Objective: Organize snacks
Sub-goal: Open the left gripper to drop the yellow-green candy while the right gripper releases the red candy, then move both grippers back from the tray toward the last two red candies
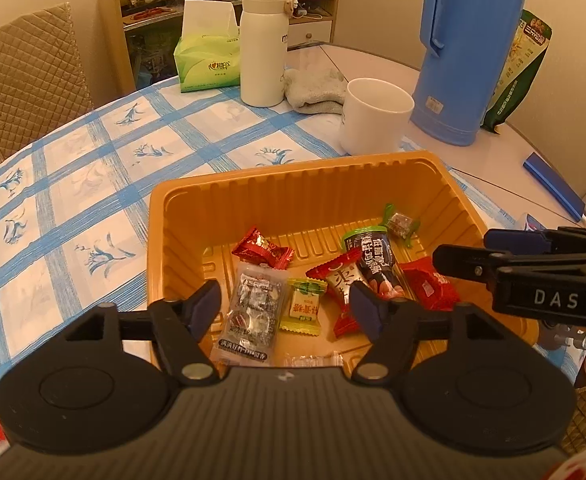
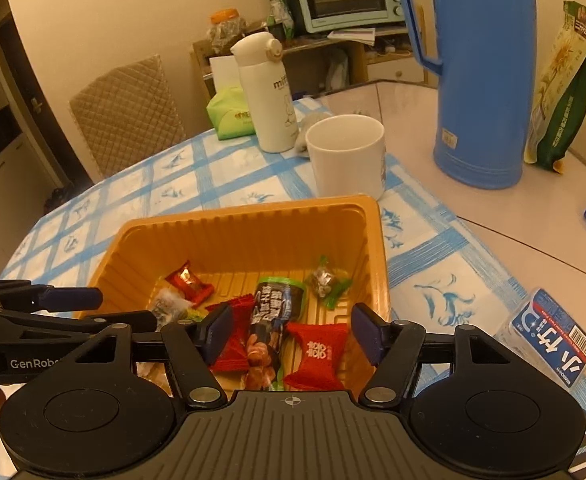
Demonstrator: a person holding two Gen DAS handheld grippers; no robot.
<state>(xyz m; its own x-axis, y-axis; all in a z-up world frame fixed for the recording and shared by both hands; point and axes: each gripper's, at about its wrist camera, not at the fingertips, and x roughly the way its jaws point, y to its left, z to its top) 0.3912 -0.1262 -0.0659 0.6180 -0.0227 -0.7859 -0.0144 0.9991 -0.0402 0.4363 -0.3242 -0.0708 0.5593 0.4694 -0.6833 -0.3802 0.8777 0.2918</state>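
An orange plastic tray [image 1: 253,184] [image 2: 229,224] sits on the checked tablecloth and holds several wrapped snacks: a clear packet [image 1: 251,312], a yellow candy [image 1: 303,306], a dark nut bar [image 1: 373,264] [image 2: 273,324], red candies [image 1: 263,248] [image 2: 319,354] and a green-ended sweet [image 1: 401,222] [image 2: 327,282]. My left gripper [image 1: 287,306] is open and empty over the tray's near side. My right gripper [image 2: 293,330] is open and empty over the tray's right part; it also shows in the left wrist view [image 1: 473,252].
Behind the tray stand a white mug [image 1: 375,116] [image 2: 347,156], a white flask [image 1: 263,44], a green tissue pack [image 1: 207,62], a grey cloth [image 1: 313,90] and a tall blue jug [image 1: 467,52] [image 2: 481,80]. A water bottle [image 2: 549,332] lies right of the tray.
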